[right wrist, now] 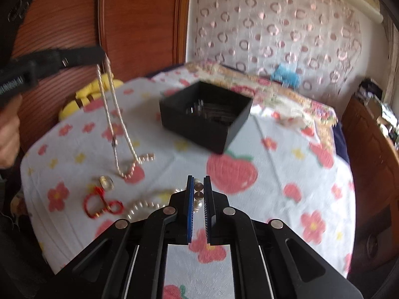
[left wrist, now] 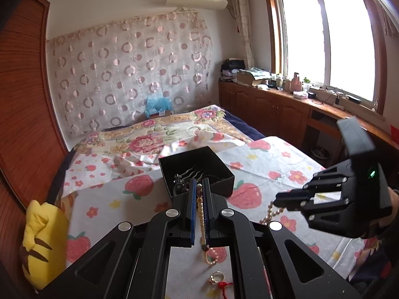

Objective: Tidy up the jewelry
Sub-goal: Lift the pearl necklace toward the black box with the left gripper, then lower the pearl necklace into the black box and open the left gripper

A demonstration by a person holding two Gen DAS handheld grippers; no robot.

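Bedspread printed with strawberries and flowers covers the bed beneath both grippers. Ahead of the left gripper stands an open black box with dark hairpins and trinkets inside; beyond it lies a floral quilt, then a sheer curtain with pink rings hung across the far wall. To its left are a wooden wardrobe and a yellow plush toy; to its right, a low wooden cabinet cluttered under a bright window.

The left gripper is clamped on a long bead necklace, whose strand hangs down to the bedspread. The right gripper is pinched on a pearl bracelet, part of which trails on the cloth to its left. Further left of it lie a gold ring and a red cord loop, near the necklace's lower end.
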